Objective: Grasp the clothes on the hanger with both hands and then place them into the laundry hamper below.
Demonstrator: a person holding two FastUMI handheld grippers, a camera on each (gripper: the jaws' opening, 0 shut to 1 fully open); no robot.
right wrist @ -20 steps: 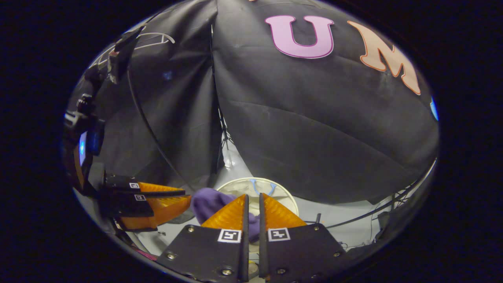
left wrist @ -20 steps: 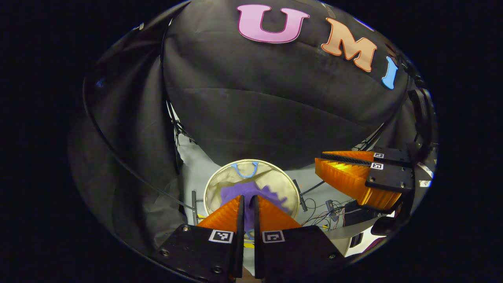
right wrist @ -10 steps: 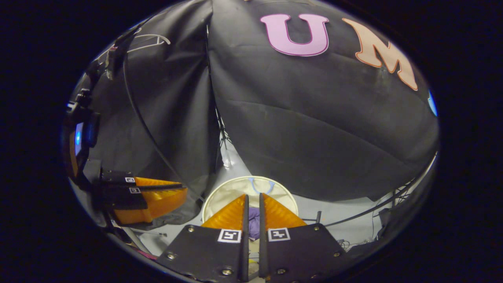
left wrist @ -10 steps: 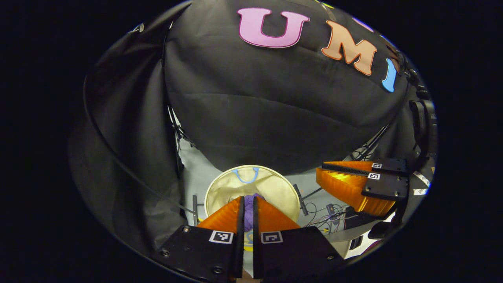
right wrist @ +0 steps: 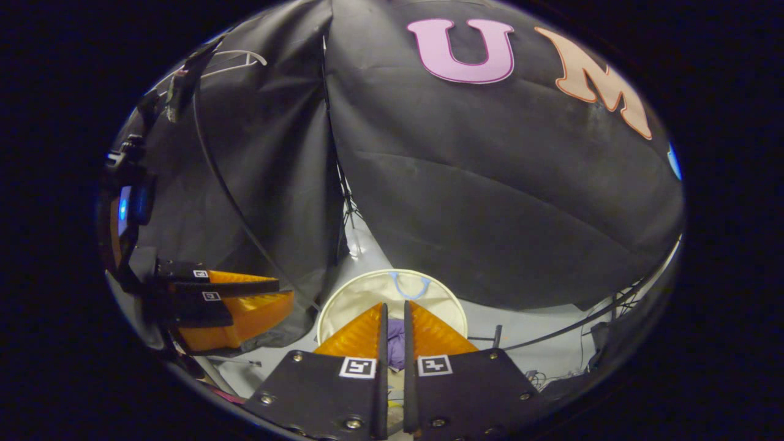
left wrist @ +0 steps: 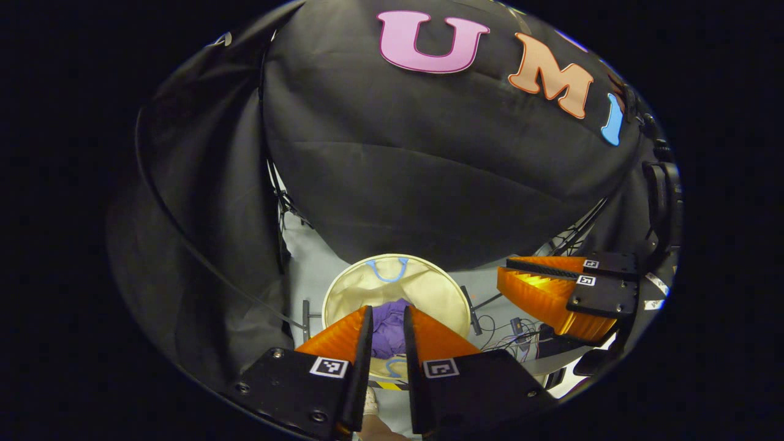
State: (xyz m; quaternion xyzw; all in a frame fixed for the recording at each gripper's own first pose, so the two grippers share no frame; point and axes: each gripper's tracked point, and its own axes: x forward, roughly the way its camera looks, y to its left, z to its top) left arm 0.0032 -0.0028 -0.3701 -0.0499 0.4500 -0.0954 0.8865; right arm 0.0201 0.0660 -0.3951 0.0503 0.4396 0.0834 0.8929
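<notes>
a: black cloth hangs all around, and down on the pale grey floor (left wrist: 312, 269) stands a round cream fabric laundry hamper with a little blue handle (left wrist: 396, 288). where are the clothes?

b: look between the fingers. the soft purple clothes (left wrist: 389, 324) lie in a heap inside the hamper. in the right gripper view you see a bit of purple (right wrist: 395, 343) low in the hamper (right wrist: 367, 294) too.

a: a second ago the purple cloth was spread out and hanging up high, near the fingers. now it is a small lump at the bottom.

b: yes, it has dropped in. and the left gripper (left wrist: 387, 315) has opened a bit. the gap between its fingers is wider than before, and nothing is in it.

a: what about the right gripper (right wrist: 392, 312)?

b: its fingers are very close, with just a thin slit. they hold nothing. i see the cloth far below through the slit.

a: in the left gripper view the right gripper (left wrist: 511, 275) floats off to the side, well away from the hamper. in the right gripper view the left gripper (right wrist: 278, 291) floats beside it too.

b: so i think the job is as good as done. the clothes are off the white wire hanger (right wrist: 236, 58) up top, and they are in the hamper.
</notes>
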